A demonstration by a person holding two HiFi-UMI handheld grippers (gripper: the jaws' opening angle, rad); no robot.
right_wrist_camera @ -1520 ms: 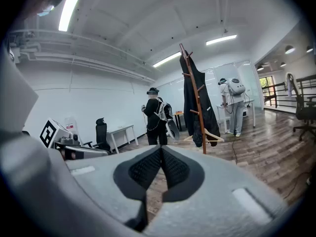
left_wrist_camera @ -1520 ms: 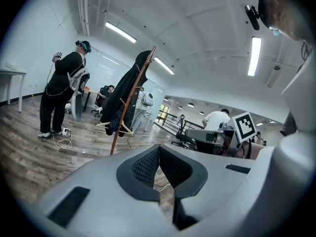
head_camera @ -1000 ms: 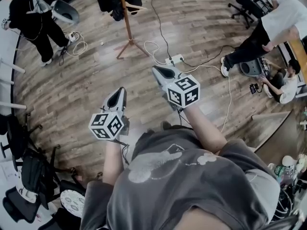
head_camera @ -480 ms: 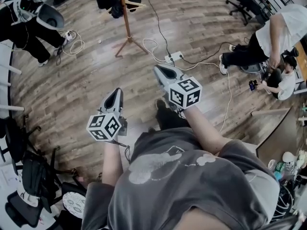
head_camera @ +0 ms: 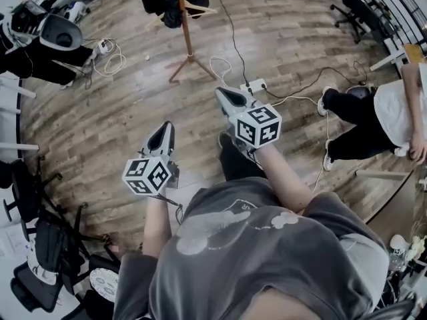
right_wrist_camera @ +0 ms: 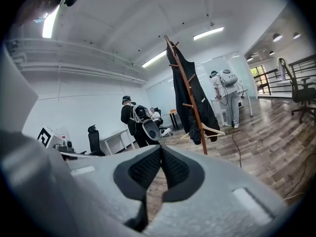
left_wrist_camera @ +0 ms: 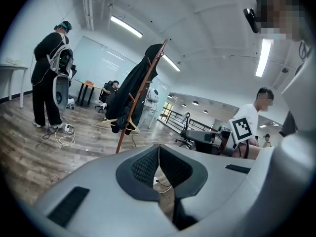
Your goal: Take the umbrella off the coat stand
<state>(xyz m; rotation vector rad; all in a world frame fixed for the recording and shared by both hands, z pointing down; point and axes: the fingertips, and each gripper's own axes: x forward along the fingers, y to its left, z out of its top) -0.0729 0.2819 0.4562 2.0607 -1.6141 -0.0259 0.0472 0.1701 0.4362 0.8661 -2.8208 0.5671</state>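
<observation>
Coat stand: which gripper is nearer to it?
Right. The right gripper reaches ahead toward the coat stand; the left gripper is farther back. Neither touches it.

Person, one.
- Clothing: grey short-sleeved T-shirt (head_camera: 280, 265) with a pale cartoon print (head_camera: 213, 231) on the front; dark trousers (head_camera: 237, 164).
- Left gripper (head_camera: 165, 125) and right gripper (head_camera: 221, 95): pale grey tapering shells, black ribbed pads (left_wrist_camera: 145, 166), dark slot marks on the housings.
- Each gripper carries a white marker cube (head_camera: 148, 175) bearing black squares.
- A thin dark cable (head_camera: 175, 209) hangs under the left cube.
</observation>
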